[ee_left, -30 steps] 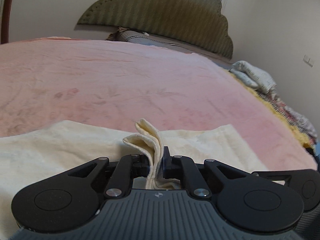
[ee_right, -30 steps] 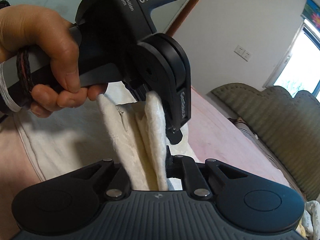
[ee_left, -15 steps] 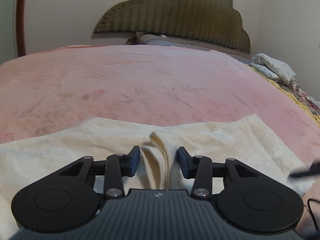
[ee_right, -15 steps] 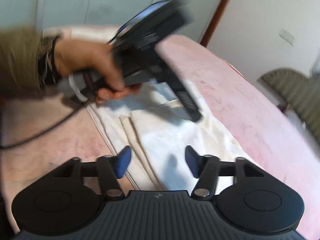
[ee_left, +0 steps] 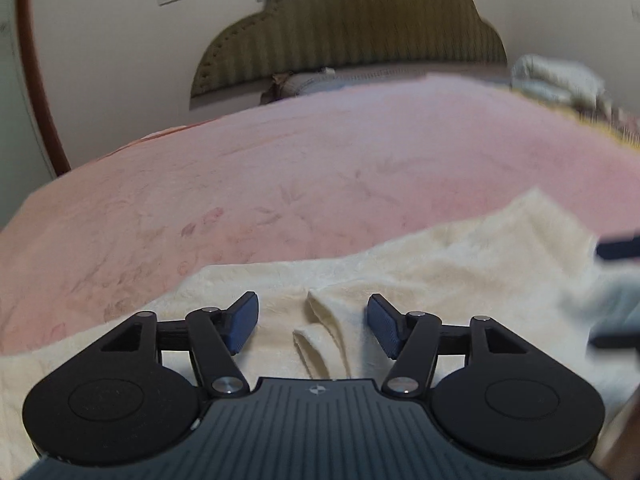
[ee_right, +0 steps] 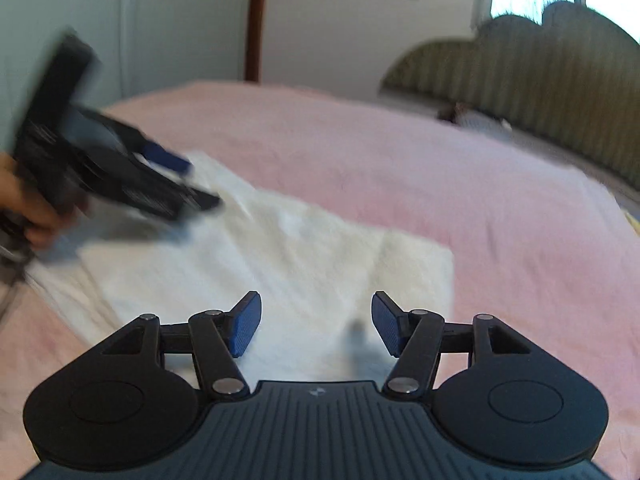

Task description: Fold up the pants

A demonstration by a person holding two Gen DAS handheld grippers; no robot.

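Observation:
The cream pants lie folded flat on the pink bedspread. A small raised fold of the cloth sits between the fingers of my left gripper, which is open and holds nothing. In the right wrist view the pants lie as a folded rectangle, and my right gripper is open and empty just above their near edge. The left gripper shows there too, blurred, held in a hand over the pants' left end.
A padded olive headboard and a pillow are at the far end of the bed. Crumpled bedding lies at the far right. A brown door frame stands by the wall.
Both grippers have let go of the pants and opened wide. The cloth has dropped flat onto the bed, and both grippers have drawn back from it.

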